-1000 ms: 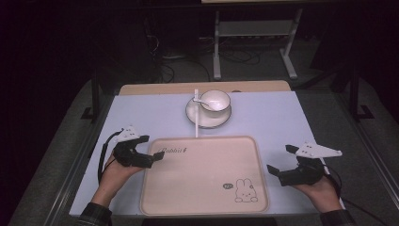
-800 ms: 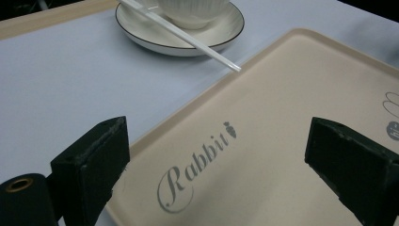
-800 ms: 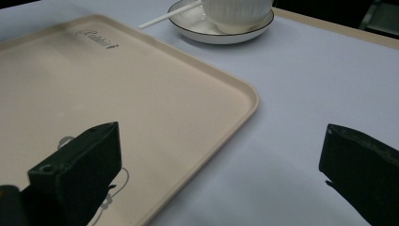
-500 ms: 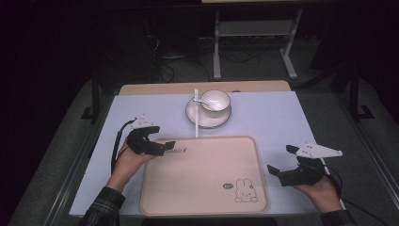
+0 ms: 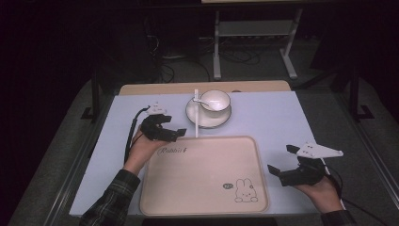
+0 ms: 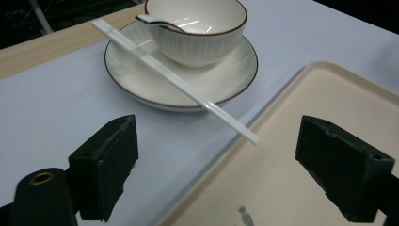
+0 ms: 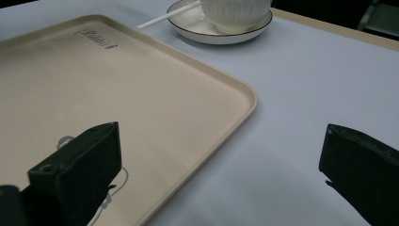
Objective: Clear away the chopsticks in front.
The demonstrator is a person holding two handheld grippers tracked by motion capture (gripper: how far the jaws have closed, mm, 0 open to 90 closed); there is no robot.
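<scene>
High view: the left gripper hovers at the far left corner of the beige tray, jaws wide; the right gripper sits near the table's right edge, jaws wide.

Left gripper view: white chopsticks lie across the saucer holding a bowl.

Right gripper view: empty jaws straddle the tray's edge.

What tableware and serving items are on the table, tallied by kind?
Tray: 1
Saucer: 1
Bowl: 1
Spoon: 1
White chopsticks, lying together as a pair; I cannot separate them: 1 pair
Total: 5 kinds, 5 entries
</scene>
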